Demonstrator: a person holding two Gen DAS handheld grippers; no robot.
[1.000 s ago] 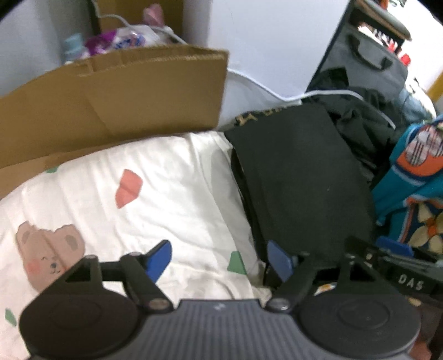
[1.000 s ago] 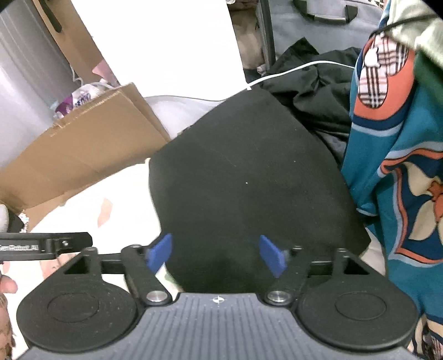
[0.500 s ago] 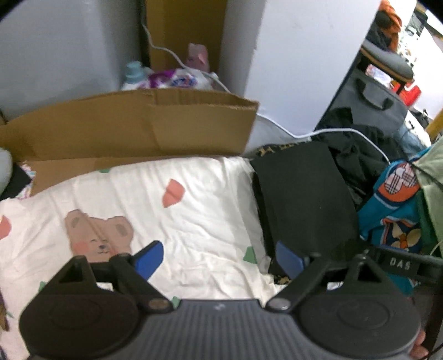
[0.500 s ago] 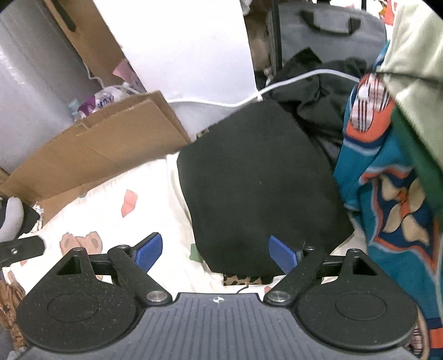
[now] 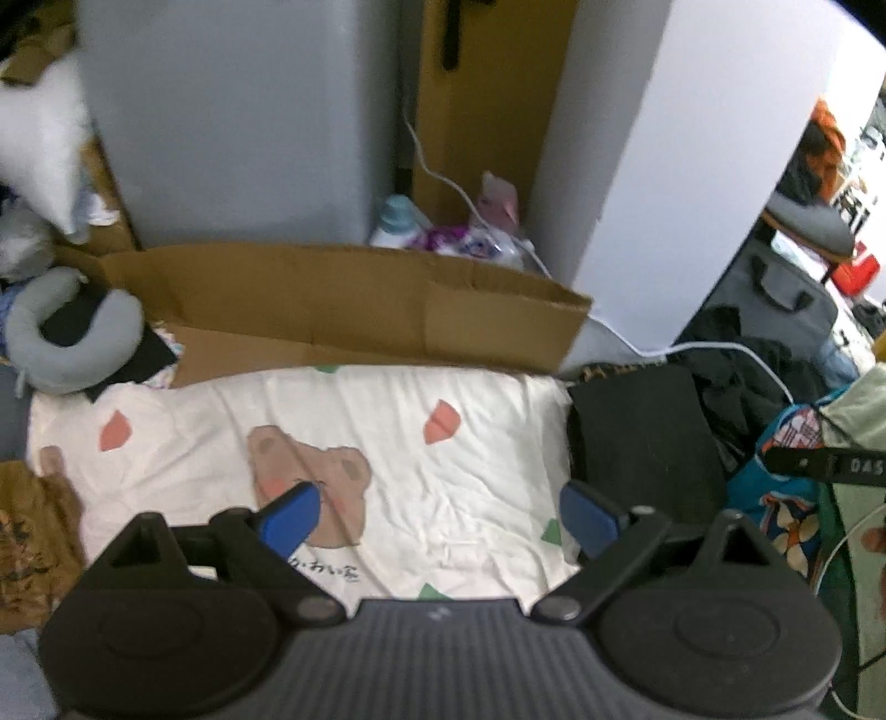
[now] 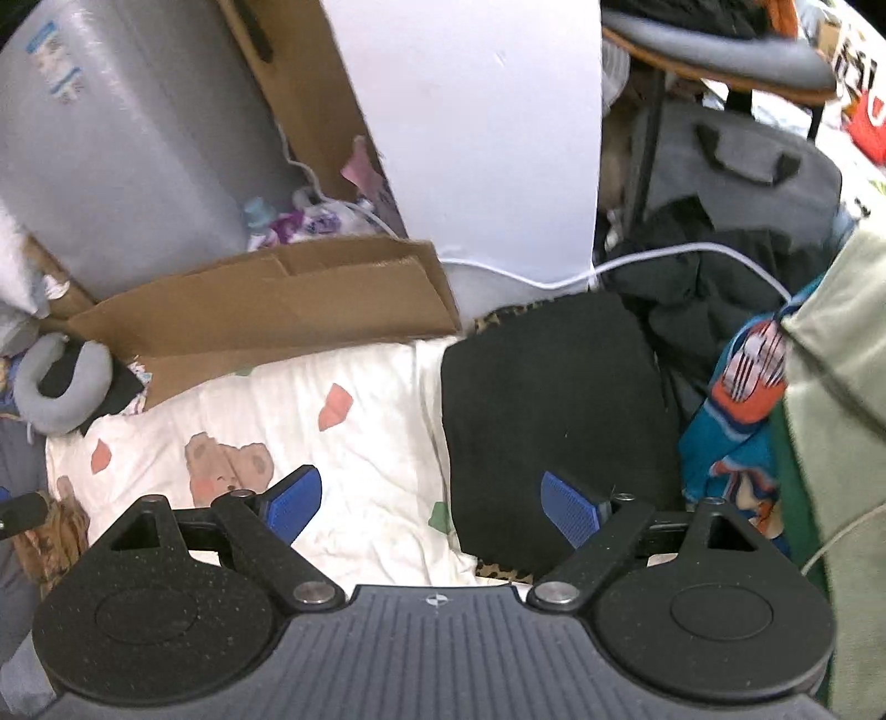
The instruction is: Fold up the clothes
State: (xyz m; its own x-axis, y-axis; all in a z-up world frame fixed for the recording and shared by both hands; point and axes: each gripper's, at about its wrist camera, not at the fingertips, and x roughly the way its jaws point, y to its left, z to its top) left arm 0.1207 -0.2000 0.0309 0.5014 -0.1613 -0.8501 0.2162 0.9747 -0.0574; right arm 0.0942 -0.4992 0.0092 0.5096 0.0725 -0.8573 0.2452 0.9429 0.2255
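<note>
Clothes come first: the black garment [image 6: 554, 421] lies folded flat at the right edge of my bear-print sheet [image 5: 387, 443], parked beside the unfolded pile [image 6: 736, 421]. Both tongs hang empty above it; the left gripper [image 5: 440, 512] is opening and the right gripper [image 6: 432, 501] is spread wide, since nothing needs holding.

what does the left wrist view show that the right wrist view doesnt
Only the left wrist view: the right gripper's black arm crossing at the right edge, and the left gripper, jaws opening, nothing between them.

Only the right wrist view: a chair seat up top, and the right gripper, open and empty.

Both: the folded black garment lying on the bear-print sheet, the cardboard behind, and the grey neck pillow.
</note>
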